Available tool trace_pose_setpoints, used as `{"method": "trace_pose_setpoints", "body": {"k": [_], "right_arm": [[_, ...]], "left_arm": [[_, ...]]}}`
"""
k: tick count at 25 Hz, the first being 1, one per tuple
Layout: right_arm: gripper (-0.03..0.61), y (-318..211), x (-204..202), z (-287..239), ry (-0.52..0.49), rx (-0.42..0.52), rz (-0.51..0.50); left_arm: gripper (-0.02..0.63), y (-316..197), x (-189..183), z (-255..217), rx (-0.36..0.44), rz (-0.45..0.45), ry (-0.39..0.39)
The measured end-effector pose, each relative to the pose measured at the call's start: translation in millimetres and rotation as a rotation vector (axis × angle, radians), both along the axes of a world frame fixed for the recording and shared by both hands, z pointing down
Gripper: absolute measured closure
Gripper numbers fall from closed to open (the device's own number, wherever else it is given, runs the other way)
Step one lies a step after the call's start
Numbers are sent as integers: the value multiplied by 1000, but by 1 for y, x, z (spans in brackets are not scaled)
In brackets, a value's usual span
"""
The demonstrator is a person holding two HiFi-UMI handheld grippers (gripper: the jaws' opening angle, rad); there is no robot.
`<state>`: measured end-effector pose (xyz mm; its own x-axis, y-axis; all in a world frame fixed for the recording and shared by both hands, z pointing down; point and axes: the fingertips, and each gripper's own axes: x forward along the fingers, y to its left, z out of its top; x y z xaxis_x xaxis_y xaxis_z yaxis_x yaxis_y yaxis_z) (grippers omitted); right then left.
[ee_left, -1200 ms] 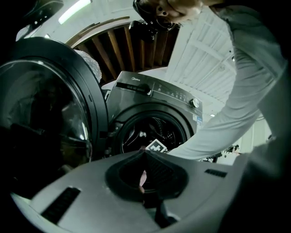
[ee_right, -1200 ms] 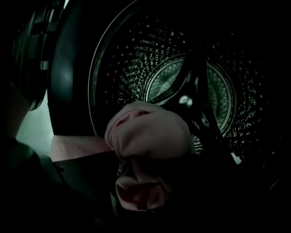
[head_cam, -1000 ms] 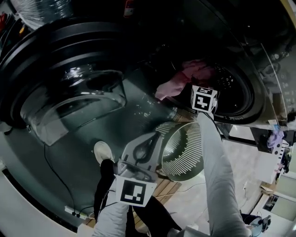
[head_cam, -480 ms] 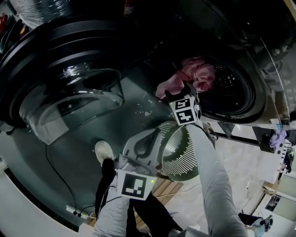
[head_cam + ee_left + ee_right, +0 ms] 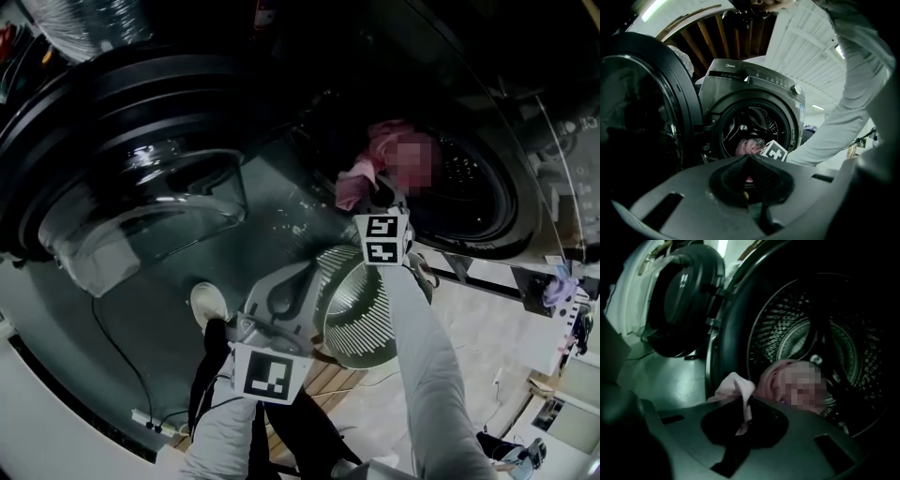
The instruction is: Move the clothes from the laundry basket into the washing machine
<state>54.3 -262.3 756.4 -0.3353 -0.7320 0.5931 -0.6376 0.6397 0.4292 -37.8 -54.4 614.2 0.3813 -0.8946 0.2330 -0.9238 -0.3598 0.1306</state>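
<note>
A pink garment [image 5: 375, 150] lies at the mouth of the washing machine drum [image 5: 473, 192], with a flap hanging over the lower rim. My right gripper [image 5: 364, 195] is at that rim, shut on the flap; in the right gripper view the pink cloth [image 5: 737, 385] runs down between the closed jaws [image 5: 744, 405]. The white slatted laundry basket [image 5: 361, 305] sits below the opening, and I see no clothes in it. My left gripper [image 5: 305, 277] hangs beside the basket's rim, its jaws [image 5: 749, 160] together with nothing visibly held. The left gripper view shows the washer front [image 5: 754, 89] and the garment [image 5: 749, 146].
The washer's round door [image 5: 141, 187] stands swung open at the left, its glass bowl facing me. A cable [image 5: 117, 356] runs over the floor below it. My legs and one shoe [image 5: 208, 305] are beside the basket. Shelves and clutter [image 5: 562, 300] stand at the far right.
My right gripper has drawn back from inside the drum to its lower rim and closed on the pink garment's hanging flap. The left gripper has stayed put.
</note>
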Motion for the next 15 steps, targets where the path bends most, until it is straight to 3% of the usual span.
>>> {"method": "trace_pose_setpoints", "body": {"k": [4,10,12,13,14,15], "right_arm": [[552,-40,36,-36,-85,108,240],[552,-111,46,-92,-99,316,405],[551,-126,47,-87,-82,245,444],[514,-126,46,-74,-63,170,448],[383,-122,44,-61,-50,108,440],[327,-116,43,-52,-46,74,425]], "left_arm": [[595,-12,2,-11,11,12,2],[595,-30,-2,-23,34,24,9],[595,-34,-7,-27,45,25,10],[595,-35,-9,-28,48,23,11],[595,-36,-11,-28,48,22,12],[595,-35,-13,-28,45,22,14]]}}
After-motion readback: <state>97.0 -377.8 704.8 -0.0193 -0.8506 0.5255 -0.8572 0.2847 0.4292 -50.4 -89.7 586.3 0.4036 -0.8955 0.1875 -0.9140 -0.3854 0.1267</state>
